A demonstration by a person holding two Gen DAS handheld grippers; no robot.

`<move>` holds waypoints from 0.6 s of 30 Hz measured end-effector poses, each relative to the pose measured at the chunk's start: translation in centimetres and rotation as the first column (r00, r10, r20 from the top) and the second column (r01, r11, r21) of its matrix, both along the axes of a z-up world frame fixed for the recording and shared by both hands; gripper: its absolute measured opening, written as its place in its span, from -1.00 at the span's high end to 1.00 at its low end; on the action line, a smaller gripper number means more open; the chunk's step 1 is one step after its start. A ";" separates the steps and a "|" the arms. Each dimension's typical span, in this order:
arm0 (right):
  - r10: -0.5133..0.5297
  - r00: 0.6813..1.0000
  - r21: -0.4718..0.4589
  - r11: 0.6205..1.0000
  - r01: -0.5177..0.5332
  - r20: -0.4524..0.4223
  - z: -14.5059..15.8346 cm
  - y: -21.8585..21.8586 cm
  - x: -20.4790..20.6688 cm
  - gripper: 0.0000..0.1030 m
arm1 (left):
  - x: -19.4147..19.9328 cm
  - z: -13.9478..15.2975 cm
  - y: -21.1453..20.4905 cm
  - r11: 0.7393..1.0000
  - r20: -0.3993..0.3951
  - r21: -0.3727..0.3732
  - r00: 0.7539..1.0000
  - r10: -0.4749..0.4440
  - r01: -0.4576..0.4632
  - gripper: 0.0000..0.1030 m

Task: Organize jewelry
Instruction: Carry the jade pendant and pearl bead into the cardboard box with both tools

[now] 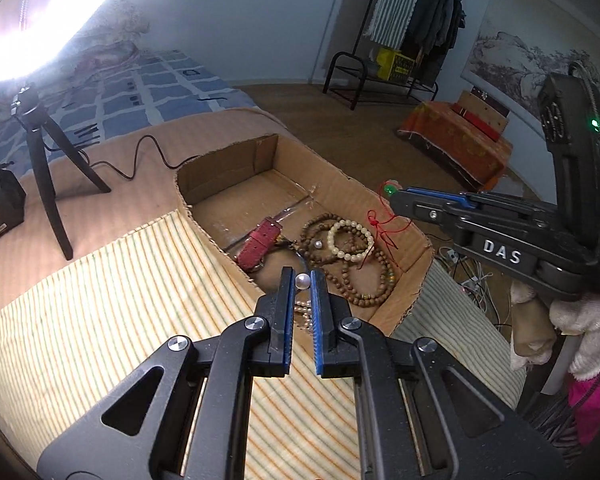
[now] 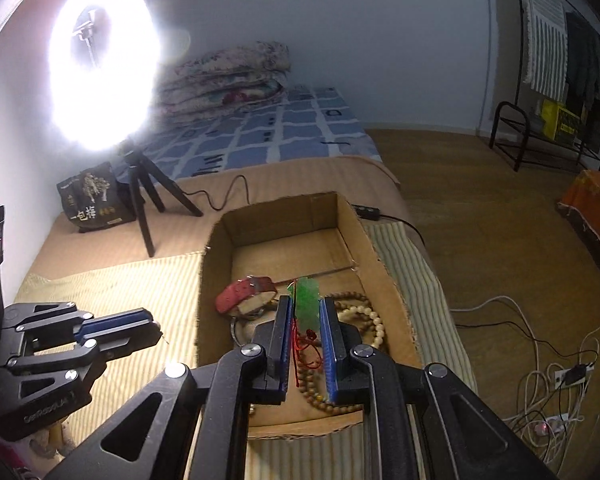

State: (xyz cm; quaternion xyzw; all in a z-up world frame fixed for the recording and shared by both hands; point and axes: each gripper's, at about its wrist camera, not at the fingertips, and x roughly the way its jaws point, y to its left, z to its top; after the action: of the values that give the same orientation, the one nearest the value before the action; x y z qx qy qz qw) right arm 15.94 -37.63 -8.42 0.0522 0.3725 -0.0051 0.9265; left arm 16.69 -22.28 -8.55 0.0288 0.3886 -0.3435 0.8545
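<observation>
An open cardboard box (image 1: 392, 200) (image 2: 220, 276) sits on a striped cloth. Inside lie a red watch strap (image 1: 258, 242) (image 2: 240, 294), brown bead strands (image 1: 364, 280) (image 2: 312, 384), a cream bead bracelet (image 1: 350, 240) (image 2: 374, 322) and a loose pearl (image 1: 318, 244). My left gripper (image 1: 302, 282) (image 2: 156, 326) hovers over the box's near wall, shut on a white pearl (image 1: 302, 281). My right gripper (image 2: 306, 308) (image 1: 392, 192) is over the box, shut on a green pendant (image 2: 307, 304) (image 1: 389, 189) whose red cord (image 2: 306, 344) (image 1: 384, 226) dangles below.
A black tripod (image 1: 46, 160) (image 2: 148, 196) holds a bright ring light (image 2: 100, 60), its cable trailing behind the box. A dark snack bag (image 2: 94, 198) stands at the back left. Beyond are a bed with a blue quilt (image 2: 284, 128) and a clothes rack (image 1: 412, 32). Cables (image 2: 552, 380) lie on the floor.
</observation>
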 end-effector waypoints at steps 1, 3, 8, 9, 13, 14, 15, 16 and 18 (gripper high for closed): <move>-0.002 1.000 0.002 1.000 0.002 -0.007 -0.2 -0.2 0.1 0.78 | -0.2 -0.1 -0.3 1.000 0.004 0.006 1.000 0.002 -0.002 0.90; -0.007 1.000 0.008 1.000 0.008 -0.025 -0.7 -0.6 0.3 0.78 | -0.3 -0.4 -0.6 1.000 0.008 0.015 1.000 0.000 0.000 0.90; -0.018 0.998 0.033 0.999 0.021 -0.066 -1.9 -1.5 0.7 0.77 | -0.4 -1.1 -1.7 1.000 -0.004 0.020 1.000 -0.010 0.010 0.90; -0.021 0.997 0.035 0.999 0.024 -0.071 -2.1 -1.5 0.8 0.77 | -0.4 -1.2 -1.8 1.000 -0.005 0.021 1.000 -0.014 0.014 0.90; -0.029 0.995 0.047 0.998 0.034 -0.095 -2.9 -2.0 1.0 0.77 | -0.7 -1.7 -2.6 0.999 -0.003 0.035 1.000 -0.024 0.024 0.90; -0.030 0.995 0.048 0.998 0.035 -0.099 -3.1 -2.0 1.0 0.77 | -0.7 -1.8 -2.8 0.999 -0.004 0.038 1.000 -0.026 0.027 0.90; -0.031 0.994 0.048 0.998 0.037 -0.105 -3.3 -2.1 1.0 0.77 | -0.7 -2.0 -2.9 0.999 -0.006 0.040 1.000 -0.028 0.028 0.90; -0.032 0.993 0.047 0.998 0.037 -0.110 -3.4 -2.1 1.0 0.77 | -0.7 -2.1 -2.9 0.999 -0.007 0.041 1.000 -0.029 0.030 0.90; -0.034 0.992 0.046 0.998 0.039 -0.118 -3.8 -2.2 1.1 0.77 | -0.6 -2.3 -3.1 0.999 -0.008 0.046 1.000 -0.029 0.029 0.90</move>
State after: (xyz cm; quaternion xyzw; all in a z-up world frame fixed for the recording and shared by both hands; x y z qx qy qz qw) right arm 17.06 -39.84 -12.19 0.0811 0.4253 -0.0161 0.9013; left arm 16.06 -25.38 -10.81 0.0527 0.3992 -0.3471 0.8470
